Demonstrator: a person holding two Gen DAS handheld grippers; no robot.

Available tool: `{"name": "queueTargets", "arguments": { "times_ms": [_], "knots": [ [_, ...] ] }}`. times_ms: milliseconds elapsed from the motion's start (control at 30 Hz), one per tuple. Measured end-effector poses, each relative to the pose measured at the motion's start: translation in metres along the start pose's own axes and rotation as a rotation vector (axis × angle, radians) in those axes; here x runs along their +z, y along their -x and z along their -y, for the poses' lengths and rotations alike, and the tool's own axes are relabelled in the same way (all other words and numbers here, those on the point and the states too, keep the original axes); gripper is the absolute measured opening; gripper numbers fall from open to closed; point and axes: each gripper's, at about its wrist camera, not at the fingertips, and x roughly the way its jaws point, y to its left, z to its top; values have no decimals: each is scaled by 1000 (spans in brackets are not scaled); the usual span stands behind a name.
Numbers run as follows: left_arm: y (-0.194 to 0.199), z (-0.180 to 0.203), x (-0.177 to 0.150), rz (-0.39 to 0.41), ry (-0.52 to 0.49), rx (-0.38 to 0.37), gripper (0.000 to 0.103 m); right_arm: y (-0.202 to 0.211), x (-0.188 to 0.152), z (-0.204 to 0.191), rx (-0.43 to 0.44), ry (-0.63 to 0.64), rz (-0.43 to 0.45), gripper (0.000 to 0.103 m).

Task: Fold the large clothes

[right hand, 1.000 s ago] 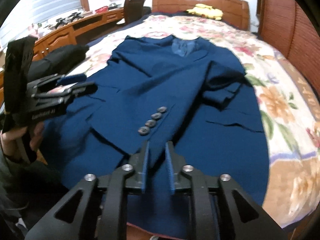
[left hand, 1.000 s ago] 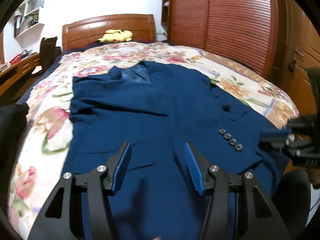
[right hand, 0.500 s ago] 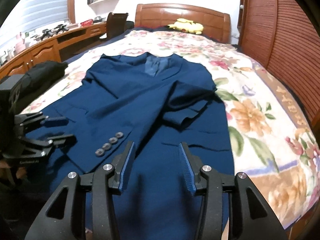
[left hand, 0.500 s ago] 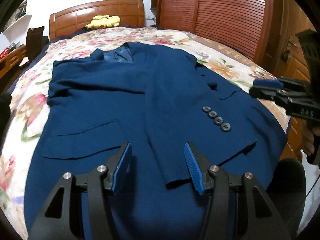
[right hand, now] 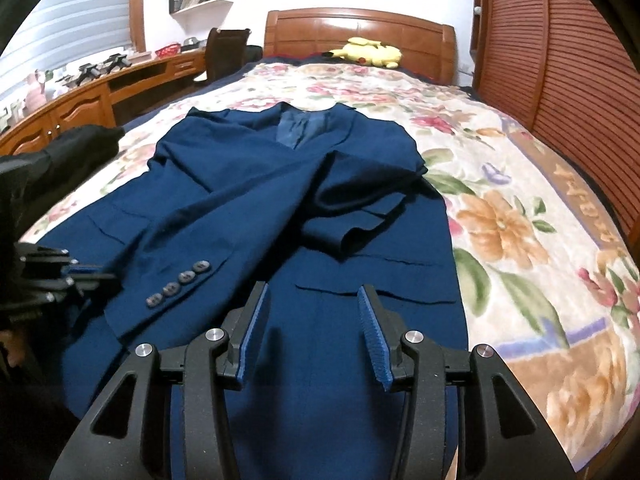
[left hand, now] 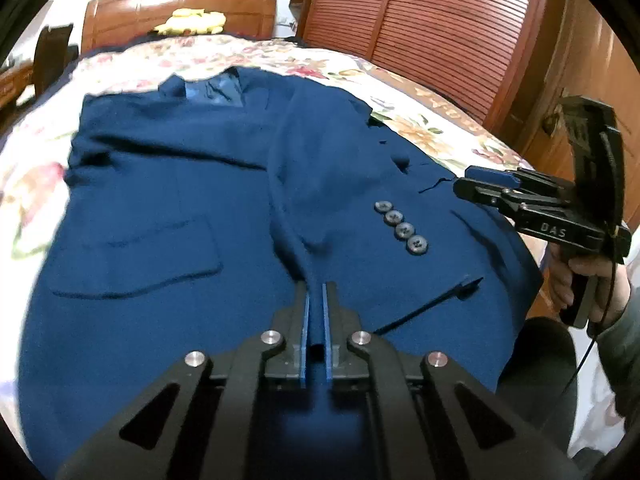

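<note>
One bed (right hand: 520,184) fills most of both views, with a flowered cover and one wooden headboard (right hand: 360,36) at the far end. To the right of the bed stands a wardrobe (left hand: 448,24) with ribbed reddish doors. On the other side runs one long wooden bench (right hand: 80,96) under a window, with small objects on it that are too blurred to name, and one dark chair (right hand: 226,52) at its end.

One dark blue jacket (right hand: 224,200) lies flat on the bed, front side up, with the collar toward the headboard and the hem at the near edge. Two sleeves are visible. One sleeve (left hand: 340,184) lies across the front of the jacket, and its cuff carries four grey buttons (left hand: 401,229) in a row. The other sleeve (right hand: 360,216) is folded over the chest. Two flap pockets show, one on each front panel.

One dark garment (right hand: 60,160) lies at the bed edge near the bench. One yellow plush toy (right hand: 368,53) rests against the headboard.

There are two pairs of tongs. The left tongs (left hand: 315,300) are together and have just been closing; the fold of the buttoned sleeve runs up to their tips, but whether cloth is pinched I cannot tell. The right tongs (right hand: 312,304) stand apart above the hem area, with nothing pressed between them. One hand (left hand: 592,280) holds the handle of the right tongs.
</note>
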Motion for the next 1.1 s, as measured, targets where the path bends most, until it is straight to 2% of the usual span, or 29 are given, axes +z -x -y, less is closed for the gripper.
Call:
{"name": "queueTargets", "arguments": {
  "times_ms": [200,433,500,600,700,733,833,1100],
  "knots": [
    [36,-27,30,90,-16,89,1,-7,0,7,5,1,5,46],
    [39,-76,46,81,8,218,1,-23,12,18,-23,31,20,46],
    [34,-84,45,76,5,219,2,-29,15,21,-29,39,18,46],
    [32,-88,37,70,-20,228,10,-37,17,27,-36,42,6,46],
    [36,-95,27,69,-16,242,29,-45,18,35,-44,47,-16,46],
    [38,-97,25,72,-12,250,32,-47,18,38,-44,46,-19,46],
    [49,-107,14,87,16,293,37,-54,16,46,-33,35,-37,46],
    [68,-126,-18,73,80,351,39,-65,8,47,-16,23,-68,47]
  ]
}}
